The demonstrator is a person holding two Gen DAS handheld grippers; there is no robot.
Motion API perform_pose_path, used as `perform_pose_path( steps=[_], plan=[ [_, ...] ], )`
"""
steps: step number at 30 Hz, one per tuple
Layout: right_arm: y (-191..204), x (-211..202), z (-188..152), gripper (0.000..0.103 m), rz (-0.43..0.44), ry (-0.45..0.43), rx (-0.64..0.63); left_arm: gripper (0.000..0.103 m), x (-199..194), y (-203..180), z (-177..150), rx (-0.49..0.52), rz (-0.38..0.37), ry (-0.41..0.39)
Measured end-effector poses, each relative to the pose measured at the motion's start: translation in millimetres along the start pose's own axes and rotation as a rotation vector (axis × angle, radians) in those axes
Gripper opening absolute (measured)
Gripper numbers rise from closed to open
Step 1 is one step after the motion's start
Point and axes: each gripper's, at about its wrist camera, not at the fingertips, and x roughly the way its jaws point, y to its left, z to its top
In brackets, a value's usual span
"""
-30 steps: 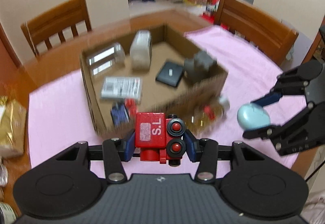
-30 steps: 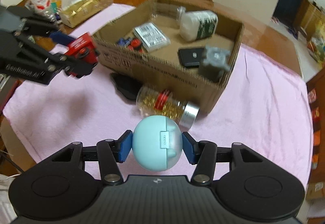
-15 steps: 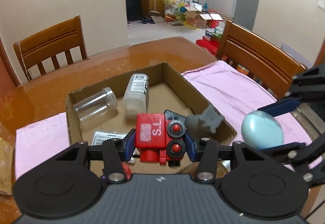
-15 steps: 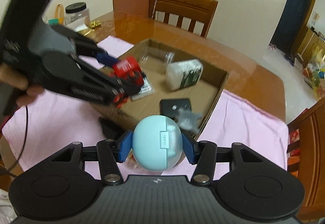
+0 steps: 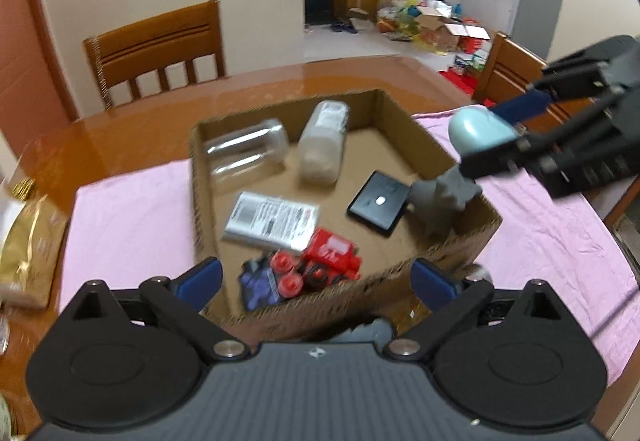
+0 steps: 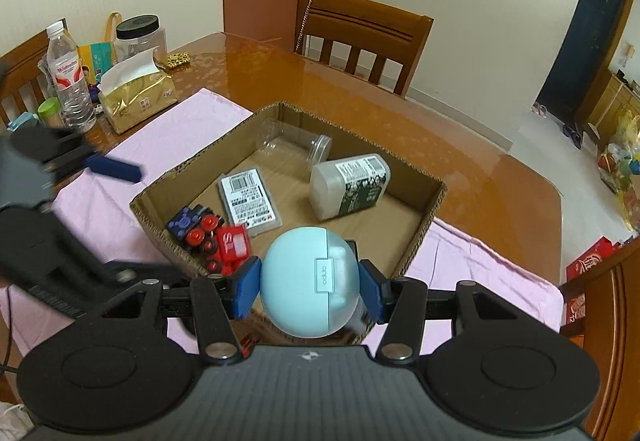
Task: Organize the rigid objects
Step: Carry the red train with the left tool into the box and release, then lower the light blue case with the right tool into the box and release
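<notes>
A cardboard box sits on the pink cloth. A red toy train lies in its near corner beside a blue toy train. My left gripper is open and empty just above the box's near wall; in the right wrist view one of its fingers shows at the left. My right gripper is shut on a light blue egg-shaped earbud case, held over the box's right side.
In the box lie a clear jar, a white bottle, a flat labelled pack, a black square case and a grey figure. A water bottle, gold tissue pack and chairs surround the table.
My left gripper has opened and the red toy train has dropped into the box by the blue one. My right gripper has carried the earbud case over the box.
</notes>
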Motion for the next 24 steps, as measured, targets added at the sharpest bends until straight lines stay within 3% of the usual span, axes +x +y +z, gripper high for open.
perform_pose_path(
  steps=[9, 24],
  plan=[
    [-20.7, 36.4, 26.3, 0.058, -0.013, 0.014, 0.010, 0.100, -23.5, 27.7, -18.0, -0.135, 0.071, 0.000],
    [-47.6, 120.8, 46.1, 0.058, -0.060, 0.117, 0.050, 0.100, -44.7, 50.7, -47.6, -0.234, 0.163, 0.033]
  ],
)
